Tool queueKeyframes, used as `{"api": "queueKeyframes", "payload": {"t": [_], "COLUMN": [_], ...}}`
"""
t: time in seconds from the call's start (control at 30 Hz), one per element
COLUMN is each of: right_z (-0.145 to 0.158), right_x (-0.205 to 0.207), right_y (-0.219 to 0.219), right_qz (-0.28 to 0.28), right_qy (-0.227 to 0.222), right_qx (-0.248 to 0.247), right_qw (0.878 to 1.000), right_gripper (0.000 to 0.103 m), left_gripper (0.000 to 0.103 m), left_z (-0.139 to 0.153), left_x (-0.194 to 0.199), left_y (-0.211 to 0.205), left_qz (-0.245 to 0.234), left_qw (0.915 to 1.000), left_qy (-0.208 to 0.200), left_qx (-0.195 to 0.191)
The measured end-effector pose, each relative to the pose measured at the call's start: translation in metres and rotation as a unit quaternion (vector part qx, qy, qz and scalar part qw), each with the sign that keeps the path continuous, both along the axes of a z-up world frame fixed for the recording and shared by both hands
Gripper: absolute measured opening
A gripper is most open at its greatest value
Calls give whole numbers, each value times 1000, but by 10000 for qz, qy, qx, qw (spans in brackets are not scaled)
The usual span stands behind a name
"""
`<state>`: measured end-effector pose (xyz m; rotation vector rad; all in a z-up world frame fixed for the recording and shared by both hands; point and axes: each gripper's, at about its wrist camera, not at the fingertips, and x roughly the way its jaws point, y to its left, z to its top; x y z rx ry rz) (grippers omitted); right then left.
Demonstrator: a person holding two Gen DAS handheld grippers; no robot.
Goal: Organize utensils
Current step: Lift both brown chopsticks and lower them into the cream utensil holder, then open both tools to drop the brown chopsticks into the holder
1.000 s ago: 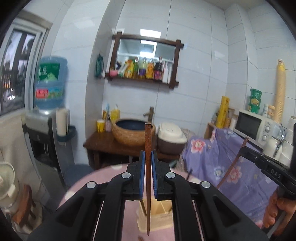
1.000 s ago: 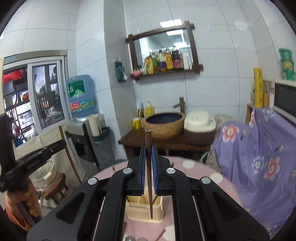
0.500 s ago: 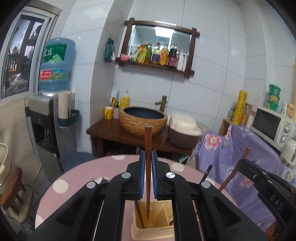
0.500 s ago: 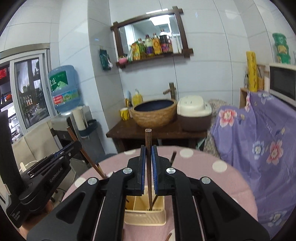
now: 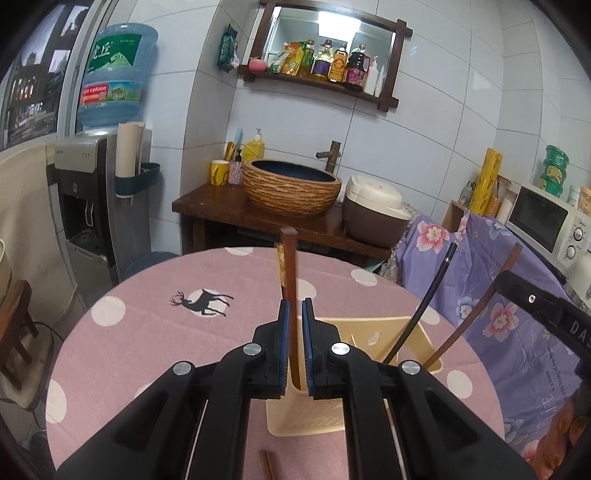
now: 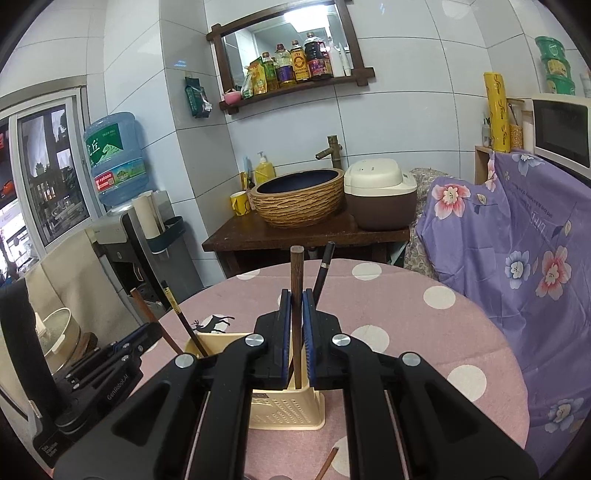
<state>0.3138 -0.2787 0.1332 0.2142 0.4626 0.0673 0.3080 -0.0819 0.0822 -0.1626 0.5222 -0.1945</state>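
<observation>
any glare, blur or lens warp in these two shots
Left wrist view: sharp, no motion blur; strong fisheye bends the white wall tiles, dark vignette in the corners; ceiling light glares in the wood-framed mirror. Right wrist view: same warp and sharpness, the mirror glare milder, the round pink dotted tablecloth evenly lit.

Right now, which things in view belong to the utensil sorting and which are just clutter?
In play:
left gripper
right gripper
brown chopstick (left)
brown chopstick (right)
beige utensil holder
black chopstick

Clutter:
rice cooker
woven basin
microwave
</observation>
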Motion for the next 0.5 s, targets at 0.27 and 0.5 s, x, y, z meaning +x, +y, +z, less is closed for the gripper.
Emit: {"api": "queueKeyframes", "payload": {"t": [0.27,0.5], "right_z": [-4,-14], "right_x": [-16,-53], "right_y": [-1,7], "right_qz": [-32,-23], "right_qy": [-228,-484], "right_qx": [11,-350], "right_qw": [9997,9982], "right_gripper": [42,62], "left_gripper": [16,65], "left_z": [-3,-20], "left_x": [-15,-52], "left_y": [6,27], "left_qz": [-183,-199], "left_qw": [9998,9996], "left_qy": [3,43], "left_qx": [-121,-189]}}
